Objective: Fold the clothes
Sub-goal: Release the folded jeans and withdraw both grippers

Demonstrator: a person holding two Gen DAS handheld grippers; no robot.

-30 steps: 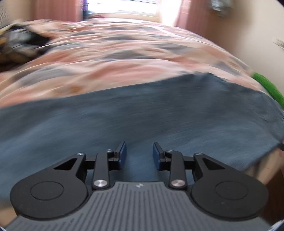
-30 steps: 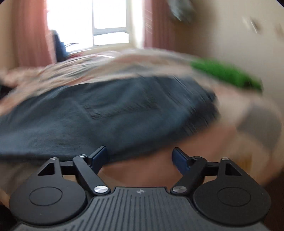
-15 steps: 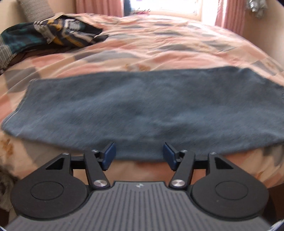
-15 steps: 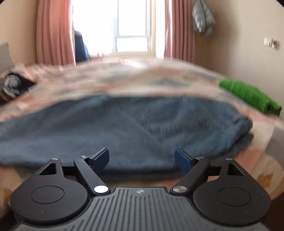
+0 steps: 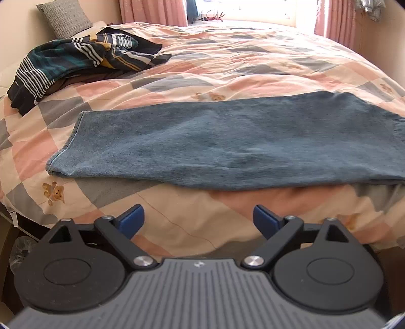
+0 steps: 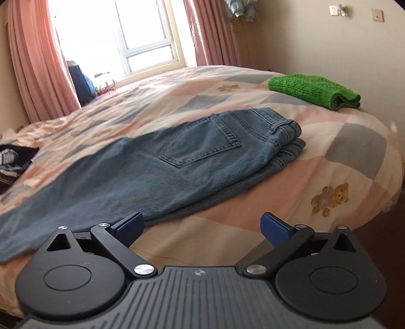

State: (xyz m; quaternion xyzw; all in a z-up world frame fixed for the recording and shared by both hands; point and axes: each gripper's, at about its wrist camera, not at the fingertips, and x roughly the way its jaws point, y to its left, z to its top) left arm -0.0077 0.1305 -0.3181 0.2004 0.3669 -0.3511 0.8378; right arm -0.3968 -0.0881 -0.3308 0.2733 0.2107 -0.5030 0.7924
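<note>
Left wrist view: checked quilt (image 5: 227, 63) covering the whole bed, pink, grey and cream squares with small bear prints. Across its near half, blue jeans (image 5: 227, 141) laid flat, folded lengthwise leg on leg, hem end at left, waist end running off right. Far left, striped dark garment (image 5: 81, 58) heaped near a grey pillow (image 5: 64, 15). Nearest the lens, left gripper (image 5: 198, 219), jaws just opened and now spread wide, nothing between the blue pads, only quilt beyond them, clear of the denim edge.

Right wrist view: same jeans (image 6: 177, 162) with back pocket up, waistband at far right. Farther right, folded green knit (image 6: 314, 89) near the bed edge. Right gripper (image 6: 202, 226), jaws likewise just opened and splayed wide, gripping nothing, left pad just short of the denim's near edge.
</note>
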